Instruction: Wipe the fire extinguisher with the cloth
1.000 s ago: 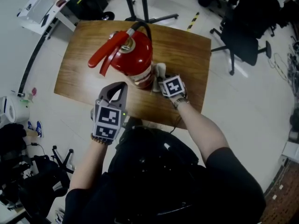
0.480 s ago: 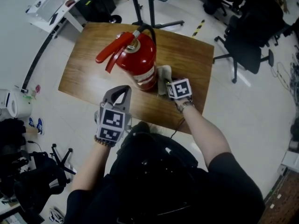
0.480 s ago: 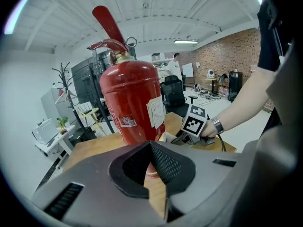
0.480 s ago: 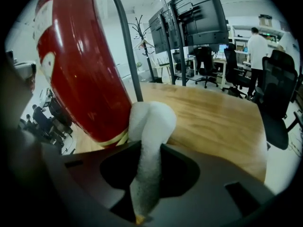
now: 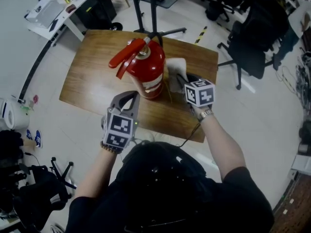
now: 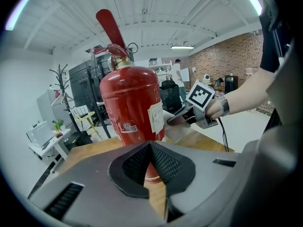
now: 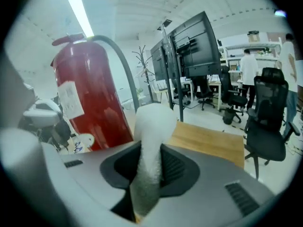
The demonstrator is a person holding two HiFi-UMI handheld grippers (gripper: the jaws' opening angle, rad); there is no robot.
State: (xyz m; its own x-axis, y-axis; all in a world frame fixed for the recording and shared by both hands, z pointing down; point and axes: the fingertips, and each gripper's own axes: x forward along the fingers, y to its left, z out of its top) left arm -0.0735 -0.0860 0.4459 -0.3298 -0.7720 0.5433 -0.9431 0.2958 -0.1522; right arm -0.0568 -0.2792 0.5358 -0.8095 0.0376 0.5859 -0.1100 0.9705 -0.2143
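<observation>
The fire extinguisher [image 5: 148,74] stood upright on the wooden desk [image 5: 92,81], red lever and black hose at its top. The left tongs [image 5: 127,97] sat on the person's side of it, jaws shut together with nothing between them, tips aimed at the cylinder's lower part and near it. No view showed contact. The right tongs [image 5: 182,79] were at the extinguisher's right flank, clamped on the white cloth [image 5: 176,74]. The cloth rose out of the jaws in a thick fold, just beside the red body. Whether the cloth actually touched the cylinder could not be told.

The desk was bare brown wood apart from the extinguisher, set on a pale floor. A black office chair [image 5: 252,47] stood off to the right, a dark stand with splayed feet [image 5: 153,8] behind the desk, and a small white side table [image 5: 53,11] at the upper left. The right gripper view showed large dark monitors [image 7: 194,46] and people standing at benches far back [image 7: 246,65].

From the head view the person's own dark head covered the desk's near edge, and the marker cube hid most of the right tongs' jaws. The print on the extinguisher's label was too small to read — only a pale patch on the red. Clutter at the lower left of the floor was too dark to make out.
</observation>
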